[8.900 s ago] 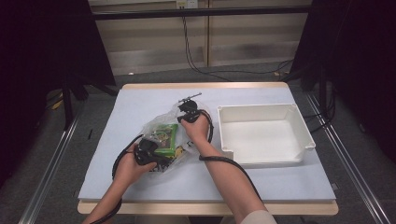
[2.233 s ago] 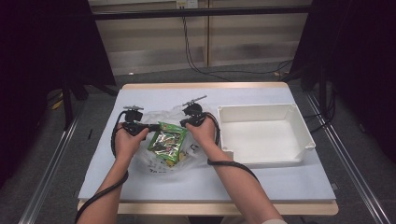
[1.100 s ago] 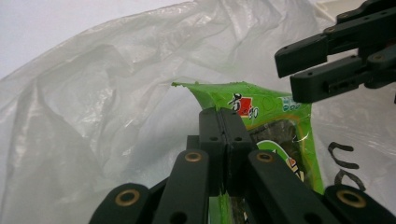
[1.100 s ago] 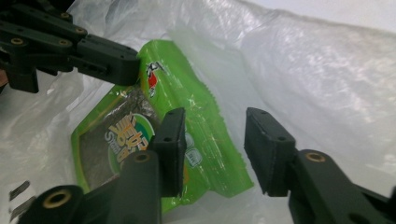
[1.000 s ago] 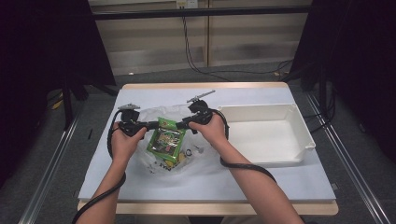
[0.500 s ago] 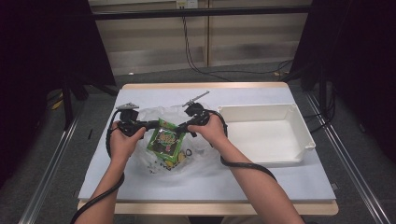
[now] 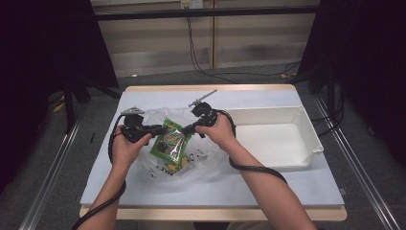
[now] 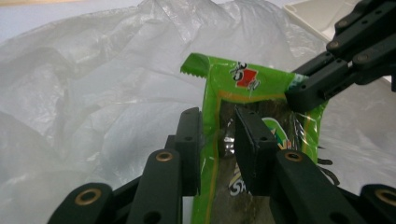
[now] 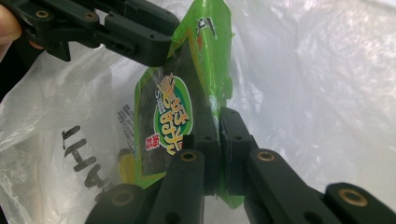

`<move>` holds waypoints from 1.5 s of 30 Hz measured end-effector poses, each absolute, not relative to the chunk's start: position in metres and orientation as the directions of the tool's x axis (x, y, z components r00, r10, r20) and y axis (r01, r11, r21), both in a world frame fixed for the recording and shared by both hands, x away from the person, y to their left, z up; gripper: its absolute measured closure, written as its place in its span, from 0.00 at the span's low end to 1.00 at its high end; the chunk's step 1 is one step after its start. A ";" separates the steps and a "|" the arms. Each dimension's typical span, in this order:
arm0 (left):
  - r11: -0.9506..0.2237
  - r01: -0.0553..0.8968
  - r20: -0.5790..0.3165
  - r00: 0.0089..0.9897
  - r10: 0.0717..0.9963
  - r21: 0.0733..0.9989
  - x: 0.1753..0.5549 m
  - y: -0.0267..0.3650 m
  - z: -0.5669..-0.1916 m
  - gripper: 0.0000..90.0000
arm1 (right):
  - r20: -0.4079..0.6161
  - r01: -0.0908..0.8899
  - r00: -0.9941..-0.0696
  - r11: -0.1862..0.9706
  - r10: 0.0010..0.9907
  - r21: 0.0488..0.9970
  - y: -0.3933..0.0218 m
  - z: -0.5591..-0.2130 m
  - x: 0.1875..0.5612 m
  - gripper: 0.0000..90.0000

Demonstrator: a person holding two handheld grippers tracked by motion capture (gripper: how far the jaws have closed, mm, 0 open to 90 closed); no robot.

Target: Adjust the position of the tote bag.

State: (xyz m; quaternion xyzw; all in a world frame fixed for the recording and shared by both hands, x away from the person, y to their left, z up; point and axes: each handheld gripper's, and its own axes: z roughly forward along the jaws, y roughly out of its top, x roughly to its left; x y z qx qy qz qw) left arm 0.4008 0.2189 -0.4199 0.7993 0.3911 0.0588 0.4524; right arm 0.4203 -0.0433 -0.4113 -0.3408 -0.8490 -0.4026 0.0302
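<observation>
Dark room, pale table with a light blue-grey top and wooden edge, cables hanging down the back wall. On it I see a crumpled clear plastic bag with black print left of centre, and an empty white tray to its right, just beside my right hand. Green snack packet is held up above the bag, tilted, between my two grippers. Right gripper comes in from the packet's right side; in the right gripper view its jaws have just been closing and are now clamped together on the packet's green edge, pads pressed with the film pinched between. Left gripper sits at the packet's left edge; its jaws have just been opening. In the left gripper view the packet's side seam stands in the gap between the two black jaws, with daylight on the right jaw's side, so I read it as released, the packet between the jaws but not squeezed. Same view shows the other gripper nipping the packet's upper right corner. Packet's serrated top edge points away from me. Bag lies slack on the table below the packet.
</observation>
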 end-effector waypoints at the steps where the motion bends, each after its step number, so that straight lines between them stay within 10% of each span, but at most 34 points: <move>1: -0.290 0.566 -0.252 0.691 0.678 0.772 0.402 0.219 -0.421 0.76 | 0.323 0.599 -0.768 0.442 0.553 0.667 -0.044 -0.411 0.420 0.97; 11: -0.357 0.557 -0.234 0.727 0.645 0.750 0.406 0.218 -0.429 0.97 | 0.364 0.632 -0.753 0.449 0.548 0.632 -0.044 -0.417 0.419 0.93; 20: -0.357 0.529 -0.228 0.750 0.621 0.770 0.403 0.218 -0.427 0.98 | 0.420 0.669 -0.731 0.441 0.537 0.599 -0.043 -0.427 0.422 0.70; 31: -0.355 0.514 -0.217 0.757 0.617 0.781 0.402 0.217 -0.426 0.98 | 0.417 0.654 -0.750 0.481 0.513 0.584 -0.037 -0.430 0.420 0.78; 45: -0.381 0.547 -0.200 0.728 0.656 0.745 0.389 0.214 -0.424 0.65 | 0.356 0.616 -0.779 0.523 0.516 0.589 -0.042 -0.403 0.414 0.86</move>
